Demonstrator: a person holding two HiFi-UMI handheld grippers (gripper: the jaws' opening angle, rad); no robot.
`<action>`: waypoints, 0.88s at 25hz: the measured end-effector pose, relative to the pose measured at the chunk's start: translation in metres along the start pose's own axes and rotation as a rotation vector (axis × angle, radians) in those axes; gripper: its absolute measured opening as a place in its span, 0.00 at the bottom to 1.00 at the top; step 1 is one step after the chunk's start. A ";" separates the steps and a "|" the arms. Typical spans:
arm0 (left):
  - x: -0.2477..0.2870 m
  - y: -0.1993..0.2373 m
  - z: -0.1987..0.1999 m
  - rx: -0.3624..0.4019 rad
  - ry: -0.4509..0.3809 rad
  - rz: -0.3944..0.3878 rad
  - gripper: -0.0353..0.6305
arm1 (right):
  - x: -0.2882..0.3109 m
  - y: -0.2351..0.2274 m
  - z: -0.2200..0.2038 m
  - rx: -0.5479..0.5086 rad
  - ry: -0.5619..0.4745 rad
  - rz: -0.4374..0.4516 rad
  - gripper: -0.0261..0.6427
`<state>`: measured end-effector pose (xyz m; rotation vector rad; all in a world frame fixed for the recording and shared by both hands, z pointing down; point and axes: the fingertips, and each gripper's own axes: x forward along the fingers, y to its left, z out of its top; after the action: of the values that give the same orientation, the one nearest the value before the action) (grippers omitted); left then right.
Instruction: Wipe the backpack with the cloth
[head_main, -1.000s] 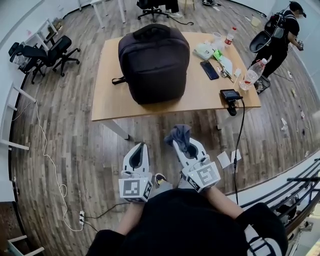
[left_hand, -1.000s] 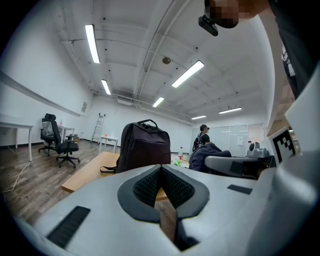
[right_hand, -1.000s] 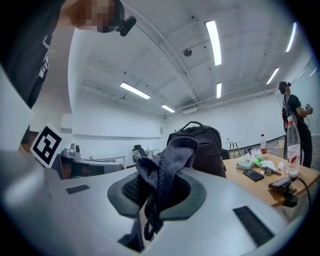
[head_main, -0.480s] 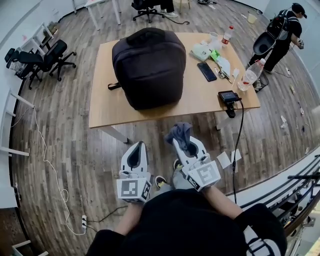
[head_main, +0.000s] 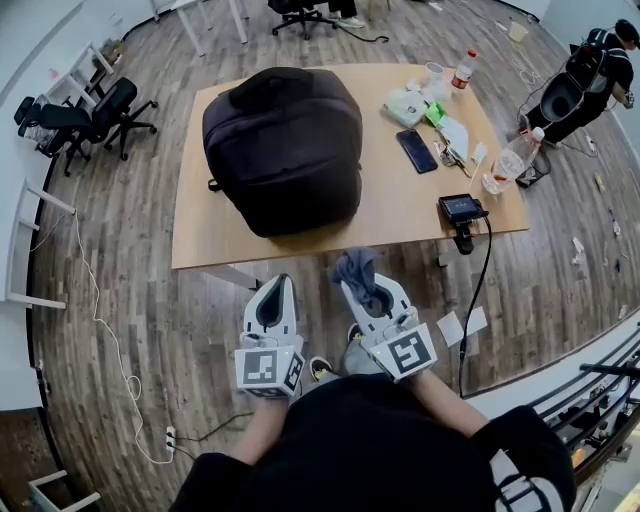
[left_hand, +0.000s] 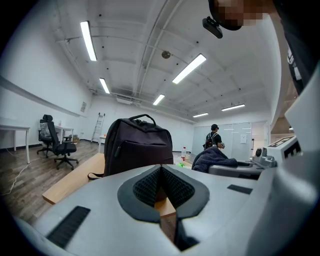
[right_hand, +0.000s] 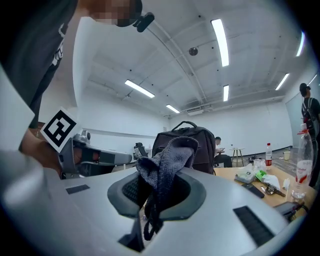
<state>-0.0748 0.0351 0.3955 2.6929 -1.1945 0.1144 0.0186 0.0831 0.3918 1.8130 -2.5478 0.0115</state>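
Head view: the backpack (head_main: 283, 148) stands upper centre on the table (head_main: 400, 215), back from its near edge. The left tongs (head_main: 277, 288) and right tongs (head_main: 354, 288) are lower centre, short of that edge, over open floor (head_main: 150, 300).
Left gripper view: the tongs are closed together, empty.
Right gripper view: the tongs pinch the cloth (right_hand: 165, 160).

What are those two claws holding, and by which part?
The right gripper pinches the grey cloth by a bunched fold; the left gripper is shut, holding nothing.
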 end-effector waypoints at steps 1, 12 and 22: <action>0.008 -0.002 0.001 0.003 0.001 0.004 0.08 | 0.003 -0.005 0.000 -0.009 -0.004 0.013 0.11; 0.071 -0.016 0.011 0.040 0.030 0.048 0.08 | 0.021 -0.068 -0.001 0.118 0.012 0.095 0.11; 0.089 -0.012 0.014 0.085 0.061 0.057 0.08 | 0.033 -0.086 -0.005 0.074 0.052 0.067 0.11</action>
<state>-0.0062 -0.0248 0.3937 2.7064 -1.2754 0.2598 0.0889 0.0242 0.3969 1.7259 -2.6037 0.1540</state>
